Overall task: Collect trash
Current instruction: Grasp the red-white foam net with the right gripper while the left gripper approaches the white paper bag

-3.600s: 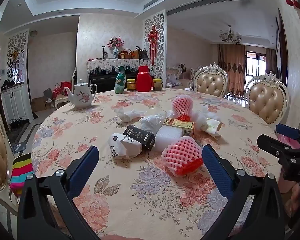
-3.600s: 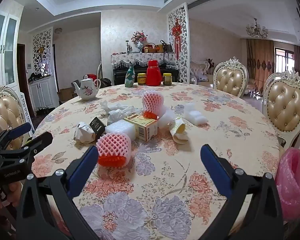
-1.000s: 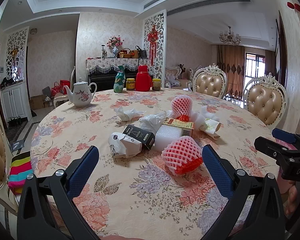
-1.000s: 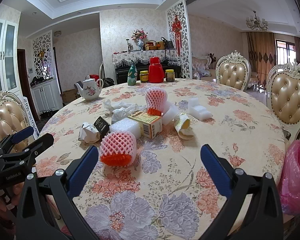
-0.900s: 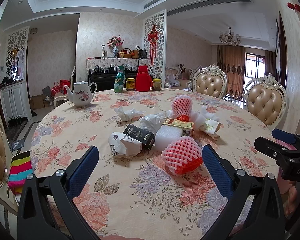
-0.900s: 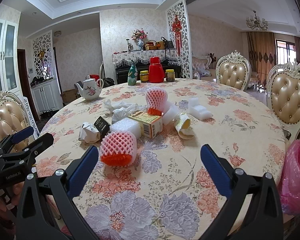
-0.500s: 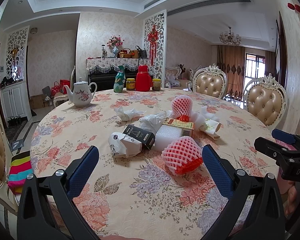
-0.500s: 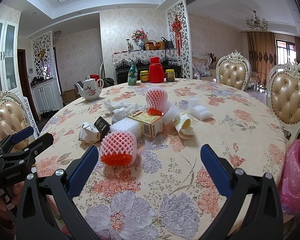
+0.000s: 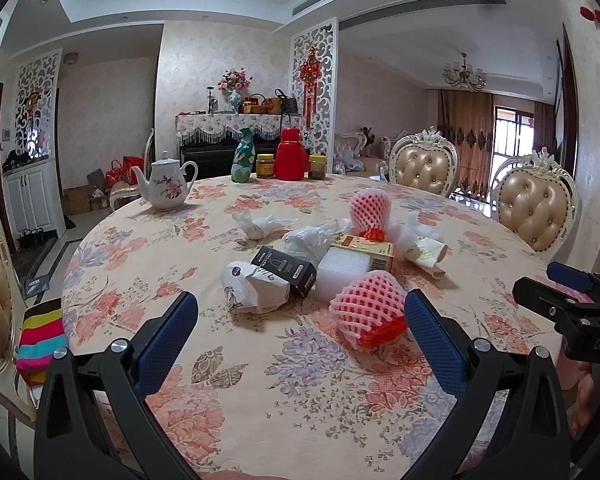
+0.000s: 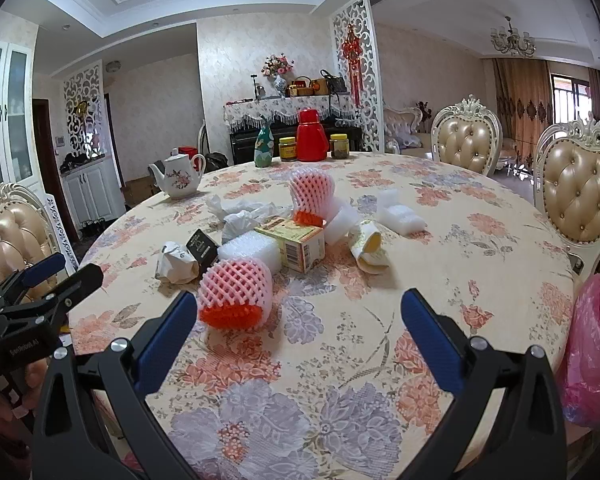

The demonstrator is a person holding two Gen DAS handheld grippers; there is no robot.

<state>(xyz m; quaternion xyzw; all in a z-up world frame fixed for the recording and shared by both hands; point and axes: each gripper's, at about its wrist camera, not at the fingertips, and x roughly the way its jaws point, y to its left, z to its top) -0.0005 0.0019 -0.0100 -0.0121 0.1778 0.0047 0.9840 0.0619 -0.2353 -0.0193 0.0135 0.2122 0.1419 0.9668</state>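
Observation:
Trash lies in a pile mid-table: a pink foam fruit net (image 9: 368, 306) (image 10: 234, 294) nearest me, a second pink net (image 9: 368, 210) (image 10: 312, 196) behind, a yellow carton (image 9: 362, 250) (image 10: 296, 242), a black box (image 9: 284, 270) (image 10: 202, 246), a crumpled white paper (image 9: 254, 290) (image 10: 176, 262), a white foam block (image 9: 342, 270) (image 10: 252, 252), a paper cup (image 9: 426, 250) (image 10: 368, 246) and plastic wrap (image 9: 260, 224). My left gripper (image 9: 300, 336) is open and empty, short of the pile. My right gripper (image 10: 298, 334) is open and empty, its left finger beside the near net.
A pink trash bag (image 10: 592, 352) hangs off the table's right edge. A teapot (image 9: 166, 188), a red thermos (image 9: 290, 156), jars and a bottle stand at the far side. Padded chairs (image 10: 580, 200) ring the floral-clothed round table (image 10: 340, 360).
Almost nothing has moved in the last second. Since 3.6 s ago both grippers have shifted slightly, still open and empty.

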